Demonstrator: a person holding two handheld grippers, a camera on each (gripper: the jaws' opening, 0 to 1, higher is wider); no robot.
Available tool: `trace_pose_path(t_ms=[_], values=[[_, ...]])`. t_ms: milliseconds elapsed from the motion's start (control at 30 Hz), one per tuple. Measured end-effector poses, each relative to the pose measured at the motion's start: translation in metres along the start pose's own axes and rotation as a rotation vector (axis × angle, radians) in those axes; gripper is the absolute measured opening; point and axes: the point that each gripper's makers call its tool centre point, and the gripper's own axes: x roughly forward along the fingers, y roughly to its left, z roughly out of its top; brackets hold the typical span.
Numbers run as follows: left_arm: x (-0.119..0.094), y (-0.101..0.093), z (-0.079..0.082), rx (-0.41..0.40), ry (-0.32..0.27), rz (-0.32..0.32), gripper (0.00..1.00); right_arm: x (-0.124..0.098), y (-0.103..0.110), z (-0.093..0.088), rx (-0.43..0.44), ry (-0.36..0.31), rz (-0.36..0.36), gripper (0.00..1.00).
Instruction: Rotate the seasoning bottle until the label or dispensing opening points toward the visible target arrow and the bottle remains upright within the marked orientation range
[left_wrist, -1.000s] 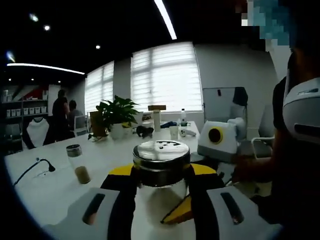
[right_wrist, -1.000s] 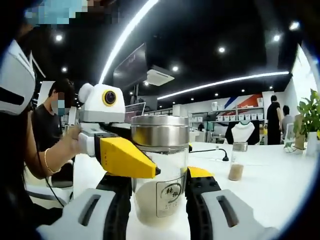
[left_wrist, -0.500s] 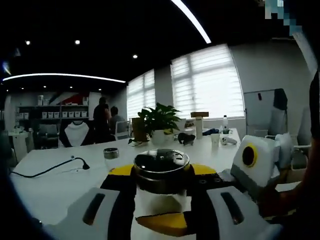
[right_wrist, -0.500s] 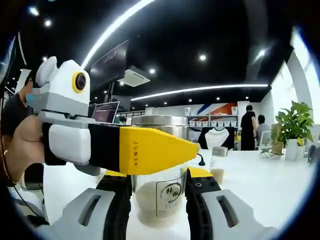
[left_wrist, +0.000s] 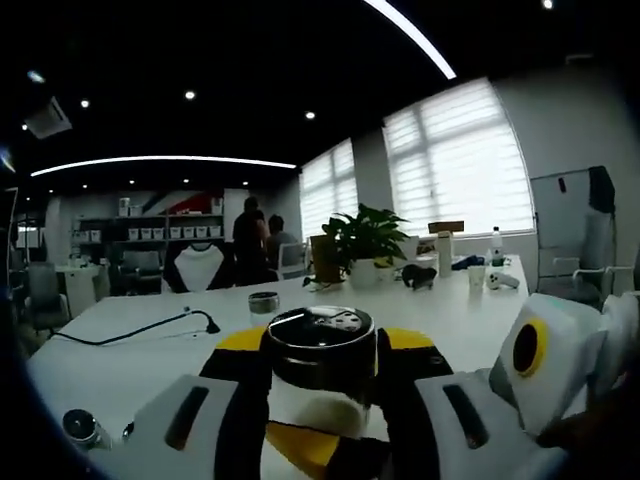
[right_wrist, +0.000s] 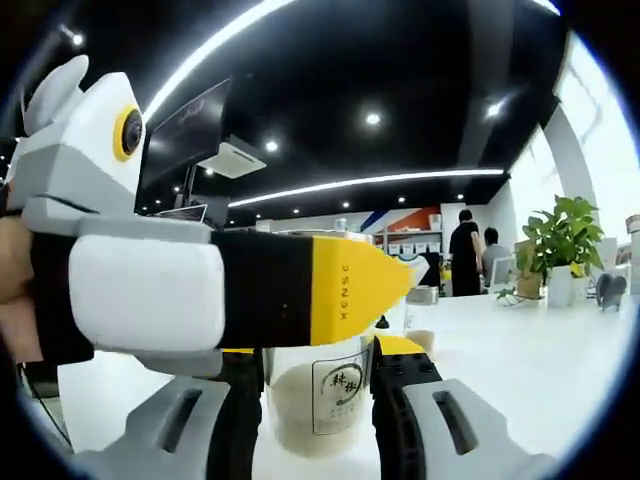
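The seasoning bottle (left_wrist: 320, 345), clear glass with a steel lid and pale powder inside, stands upright on the white table (left_wrist: 150, 360). My left gripper (left_wrist: 320, 350) is shut on it just under the lid. In the right gripper view the bottle (right_wrist: 315, 395) turns its printed label toward the camera, and my right gripper (right_wrist: 318, 370) is shut on its glass body. The left gripper's white, black and yellow body (right_wrist: 200, 290) crosses that view from the left and hides the lid. The right gripper (left_wrist: 545, 365) shows at the right of the left gripper view, one yellow jaw reaching below the bottle.
A second small bottle (left_wrist: 264, 303) stands farther back on the table, also seen as bottle (right_wrist: 420, 320). A black cable with a small microphone (left_wrist: 140, 325) lies to the left. A potted plant (left_wrist: 365, 240), cups and people are at the far end.
The left view has panned, so the plant now sits further right. In the right view the left gripper has grown and slid across, covering the lid. The label still faces the right camera.
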Motion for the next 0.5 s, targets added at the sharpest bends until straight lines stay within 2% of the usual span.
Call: trace_pose_path(t_ms=[200, 400, 500], values=[[-0.001, 0.006, -0.007, -0.05, -0.009, 0.068, 0.45, -0.002, 0.002, -0.003, -0.015, -0.013, -0.03, 0.39], [-0.002, 0.011, -0.012, -0.067, -0.011, 0.102, 0.45, -0.002, 0.003, -0.006, -0.032, -0.006, -0.031, 0.39], [-0.004, 0.01, -0.012, -0.061, -0.027, 0.139, 0.45, -0.003, 0.005, -0.006, -0.035, -0.008, -0.032, 0.39]])
